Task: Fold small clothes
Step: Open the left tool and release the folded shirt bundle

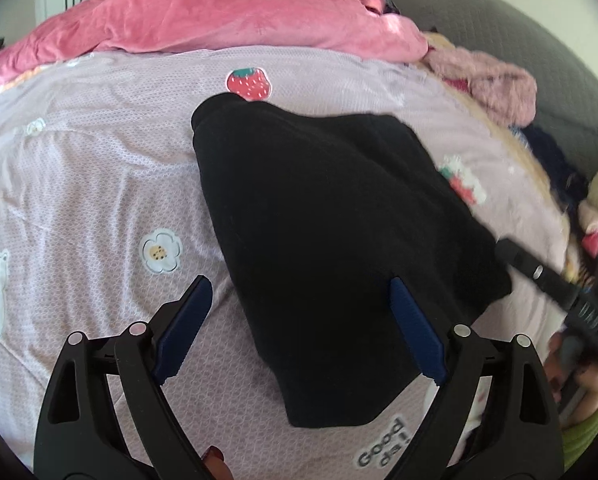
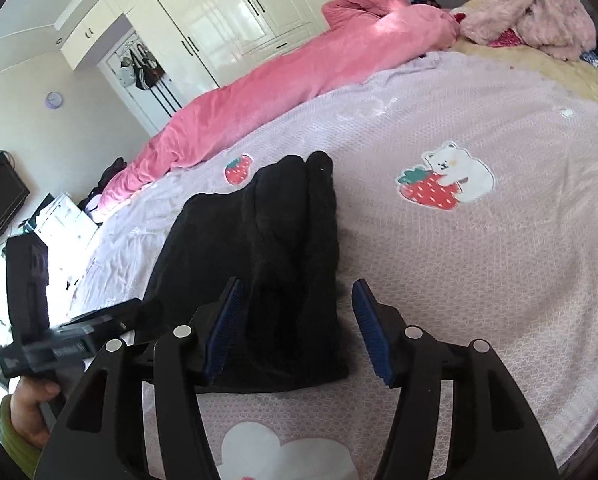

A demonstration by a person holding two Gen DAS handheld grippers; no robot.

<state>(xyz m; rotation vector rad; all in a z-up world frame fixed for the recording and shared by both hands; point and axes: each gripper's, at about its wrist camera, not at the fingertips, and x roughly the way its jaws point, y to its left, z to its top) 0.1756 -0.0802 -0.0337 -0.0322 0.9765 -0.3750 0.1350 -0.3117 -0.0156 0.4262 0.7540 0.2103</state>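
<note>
On the lilac bedspread with strawberry and bear prints lies the folded black cloth garment, flat and with nothing gripping it. The left gripper has its jaws wide apart; the near edge of the garment lies between and below them, its right blue pad in front of the black cloth, and no pad presses on it. The right gripper also has its jaws apart, and the near end of the garment lies between them, free of both pads. Beyond the jaws, a pink plush blanket runs along the far side of the bed. To the left of the right jaws, a hand holds the other gripper's handle.
</note>
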